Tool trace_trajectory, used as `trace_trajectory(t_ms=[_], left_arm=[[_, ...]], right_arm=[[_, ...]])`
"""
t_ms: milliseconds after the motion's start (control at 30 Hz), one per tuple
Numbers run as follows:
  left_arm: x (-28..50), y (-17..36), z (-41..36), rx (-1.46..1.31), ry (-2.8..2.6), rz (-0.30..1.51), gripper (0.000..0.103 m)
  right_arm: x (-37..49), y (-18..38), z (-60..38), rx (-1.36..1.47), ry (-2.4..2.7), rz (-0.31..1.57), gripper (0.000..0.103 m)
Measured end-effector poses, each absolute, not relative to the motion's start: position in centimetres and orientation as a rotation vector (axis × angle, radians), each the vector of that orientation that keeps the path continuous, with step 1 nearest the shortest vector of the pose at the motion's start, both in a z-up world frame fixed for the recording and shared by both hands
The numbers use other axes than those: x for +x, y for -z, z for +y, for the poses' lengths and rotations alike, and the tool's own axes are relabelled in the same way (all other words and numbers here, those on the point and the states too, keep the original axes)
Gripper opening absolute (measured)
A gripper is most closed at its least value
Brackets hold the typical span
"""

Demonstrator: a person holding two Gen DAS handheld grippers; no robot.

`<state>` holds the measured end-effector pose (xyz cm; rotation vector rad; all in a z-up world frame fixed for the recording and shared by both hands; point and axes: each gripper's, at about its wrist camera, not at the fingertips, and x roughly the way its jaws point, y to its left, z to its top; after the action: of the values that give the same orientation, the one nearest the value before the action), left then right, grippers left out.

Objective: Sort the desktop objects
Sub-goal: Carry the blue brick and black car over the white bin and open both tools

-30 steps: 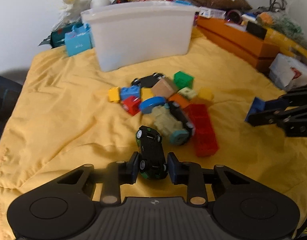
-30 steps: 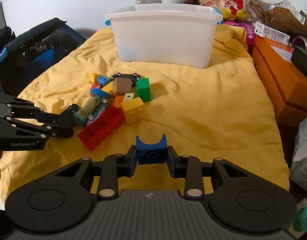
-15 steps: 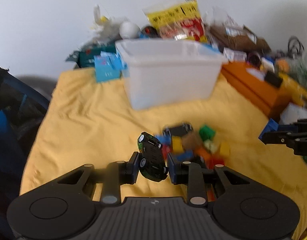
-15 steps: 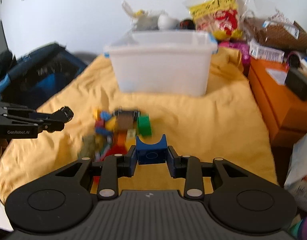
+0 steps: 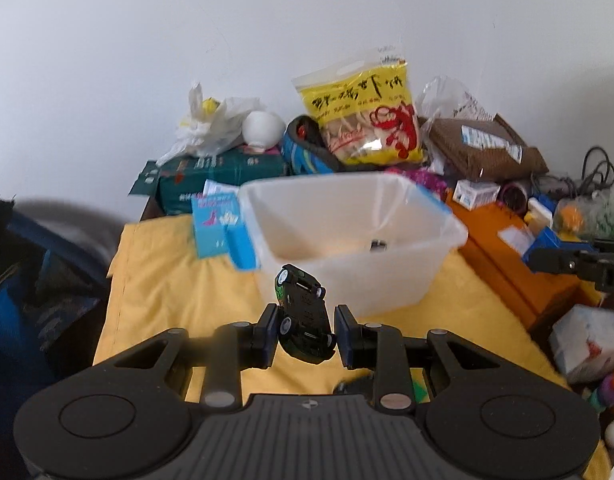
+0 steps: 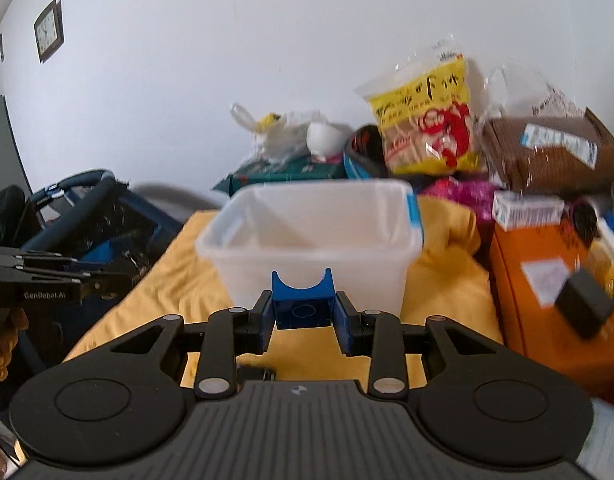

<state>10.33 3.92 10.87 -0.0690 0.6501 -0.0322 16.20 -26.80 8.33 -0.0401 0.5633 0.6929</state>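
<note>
A: Left gripper point(image 5: 306, 334) first. We see it clamped on the toy car point(image 5: 303, 318), pads pressing both its sides. The car sits right between the fingers and sticks out ahead of them, toward 12 o'clock.

B: Which way does it point?

A: Long axis runs roughly 11 to 5 o'clock in the left wrist view, far end tilted up toward the tub. It's rolled over; we see the dark underside and the wheels. Nose or tail forward, we can't tell.

B: Right gripper point(image 6: 303, 322)?

A: Gripping the blue block point(image 6: 302, 305), squeezed between both fingers. The block is square-on, its curved notch facing 12 o'clock and its round socket facing the camera. We also spot that gripper at 3 o'clock in the left wrist view.

B: Containers?

A: White plastic tub point(image 5: 387, 280) at 12 o'clock of both grippers, standing on the yellow cloth point(image 5: 167, 280). Inside we make out one small dark item point(image 5: 378, 245) on the bottom, too small to identify. Orange box point(image 6: 547, 300) lies at 3 o'clock of the tub.
</note>
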Motion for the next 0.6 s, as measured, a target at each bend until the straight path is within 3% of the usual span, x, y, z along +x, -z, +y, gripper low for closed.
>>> trace_trajectory(t_ms=[600], left_arm=[[20.8,-17.6,4.0,-0.081,0.097,0.640,0.033]], right_arm=[[25.1,-13.6,-23.1,-0.078,-0.712,0.614,0.035]])
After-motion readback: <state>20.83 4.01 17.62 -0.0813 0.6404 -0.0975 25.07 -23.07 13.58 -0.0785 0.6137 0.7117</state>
